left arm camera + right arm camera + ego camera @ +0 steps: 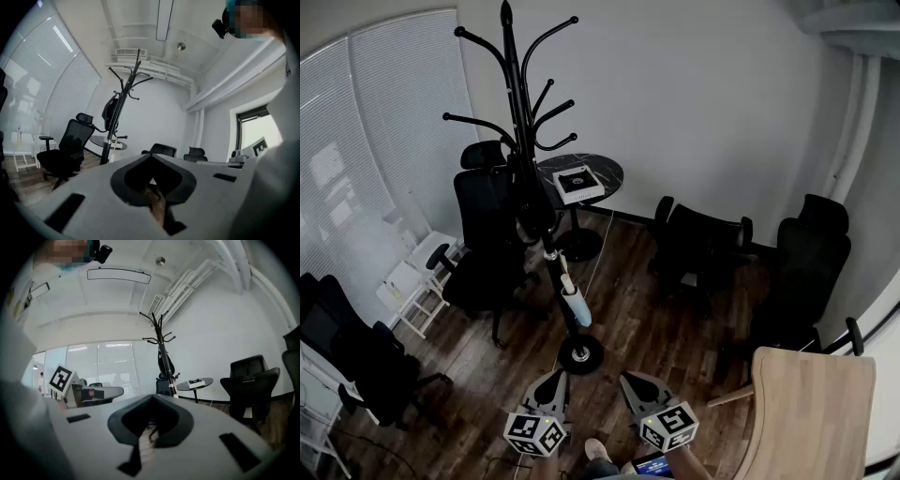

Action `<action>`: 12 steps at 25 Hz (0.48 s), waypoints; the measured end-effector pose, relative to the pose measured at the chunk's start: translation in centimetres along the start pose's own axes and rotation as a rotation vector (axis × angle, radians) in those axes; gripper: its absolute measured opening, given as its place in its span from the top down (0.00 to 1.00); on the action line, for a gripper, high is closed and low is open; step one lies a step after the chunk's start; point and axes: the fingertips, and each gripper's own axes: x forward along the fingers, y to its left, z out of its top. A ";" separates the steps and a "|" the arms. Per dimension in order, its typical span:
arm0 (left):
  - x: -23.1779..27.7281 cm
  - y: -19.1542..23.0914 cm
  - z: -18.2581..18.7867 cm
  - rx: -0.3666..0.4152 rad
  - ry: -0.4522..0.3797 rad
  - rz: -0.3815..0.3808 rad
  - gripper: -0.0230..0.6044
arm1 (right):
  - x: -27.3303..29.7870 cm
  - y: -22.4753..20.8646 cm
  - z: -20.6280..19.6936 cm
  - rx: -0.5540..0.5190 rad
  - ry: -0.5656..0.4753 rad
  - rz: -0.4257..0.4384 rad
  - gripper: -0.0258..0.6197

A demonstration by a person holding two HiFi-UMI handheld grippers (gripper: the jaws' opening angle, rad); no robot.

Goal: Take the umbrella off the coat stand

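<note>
Left gripper (554,375) and right gripper (629,378): jaws closed together, nothing held. Umbrella (532,208) hung on coat stand (514,103), well ahead of both. Likely light, floppy (slippery fabric?); best taken by its stiffer handle end.

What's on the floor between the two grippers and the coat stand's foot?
In the head view, only dark wood floor and a thin pale cord separate the left gripper and right gripper from the coat stand base.
</note>
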 end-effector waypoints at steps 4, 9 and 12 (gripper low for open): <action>-1.0 -0.9 -0.1 0.014 0.005 -0.008 0.93 | -1.0 0.6 0.7 -0.025 -0.013 0.009 0.94; -1.9 -1.5 0.0 0.129 0.038 0.018 0.93 | -1.2 0.9 1.1 -0.046 -0.018 0.010 0.94; -2.0 -1.7 0.7 0.139 0.020 0.025 0.93 | -1.3 1.7 1.5 -0.080 -0.022 0.020 0.94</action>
